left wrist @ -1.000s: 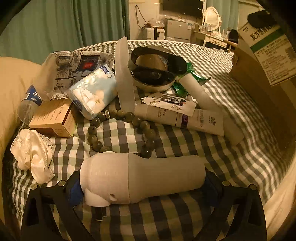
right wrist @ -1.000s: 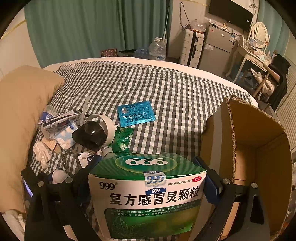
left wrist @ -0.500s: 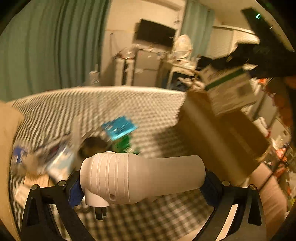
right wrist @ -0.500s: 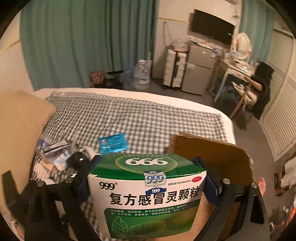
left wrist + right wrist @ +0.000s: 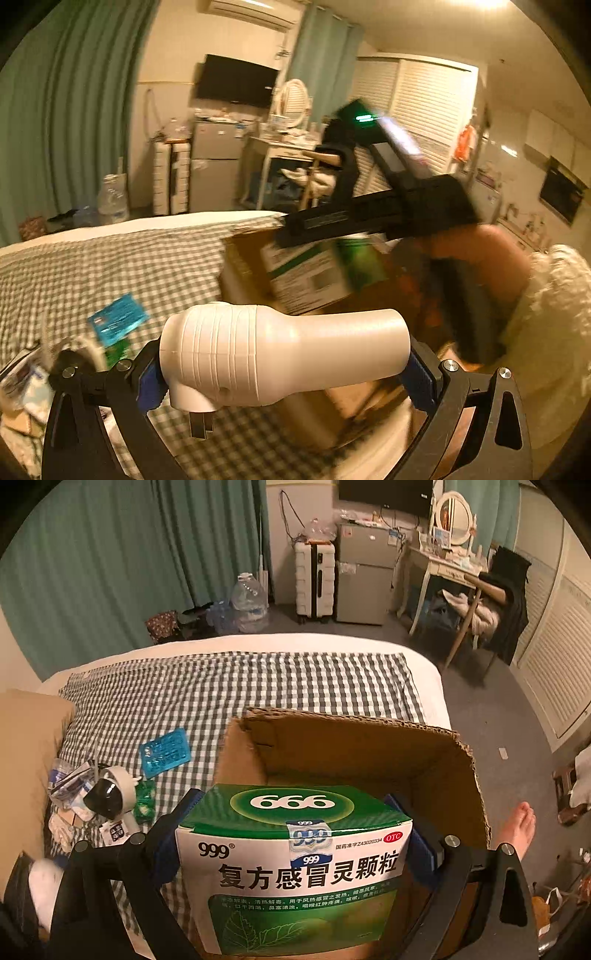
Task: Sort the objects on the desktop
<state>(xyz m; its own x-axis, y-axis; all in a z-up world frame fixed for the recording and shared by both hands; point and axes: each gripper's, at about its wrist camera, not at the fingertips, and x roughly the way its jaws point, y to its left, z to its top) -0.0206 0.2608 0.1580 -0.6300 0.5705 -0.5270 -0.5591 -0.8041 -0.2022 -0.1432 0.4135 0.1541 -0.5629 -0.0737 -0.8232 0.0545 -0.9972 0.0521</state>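
Left wrist view: your left gripper [image 5: 284, 373] clamps the white plug [image 5: 273, 354] above the bed (blurred), so it could hit the right gripper [image 5: 369, 218]. Right wrist view: that gripper [image 5: 295, 834] grips the medicine box [image 5: 295, 867] over the carton [image 5: 369, 746]; it may snag the rim.

My left wrist view looks level across the checked bed [image 5: 110, 258] toward the cardboard box [image 5: 243, 258]; my right looks down from above (both share them).

My left gripper [image 5: 284, 373] grips a white hair dryer [image 5: 284, 354] above the checked bed [image 5: 110, 266]; my right gripper [image 5: 332, 258] carries a medicine box [image 5: 310, 273] over the cardboard box [image 5: 240, 258].
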